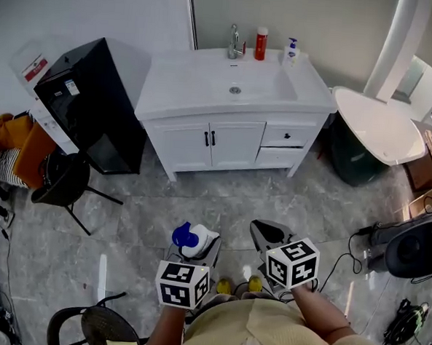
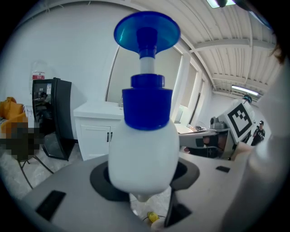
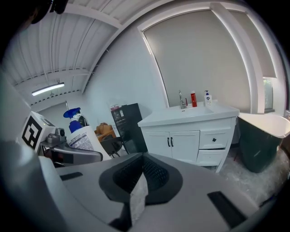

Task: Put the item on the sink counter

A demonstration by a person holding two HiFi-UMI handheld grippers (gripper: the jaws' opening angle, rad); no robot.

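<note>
A white pump bottle point(image 1: 195, 239) with a blue cap sits upright between the jaws of my left gripper point(image 1: 195, 248), which is shut on its body; the bottle point(image 2: 142, 154) fills the left gripper view. My right gripper point(image 1: 268, 235) hangs just to the right of it at the same height, shut, with nothing between its fingers. The right gripper view shows the bottle point(image 3: 81, 136) off to the left. The white sink counter point(image 1: 178, 78) with its basin stands some way ahead across the grey floor, seen also as the sink counter point(image 2: 97, 110) and the sink counter point(image 3: 190, 115).
On the counter's back edge stand a faucet point(image 1: 235, 44), a red bottle point(image 1: 261, 43) and a soap dispenser point(image 1: 290, 51). A black cabinet point(image 1: 96, 102) stands left of the counter, a white tub point(image 1: 379, 127) right of it. A black stool point(image 1: 62, 180) and cables point(image 1: 408, 249) flank the floor.
</note>
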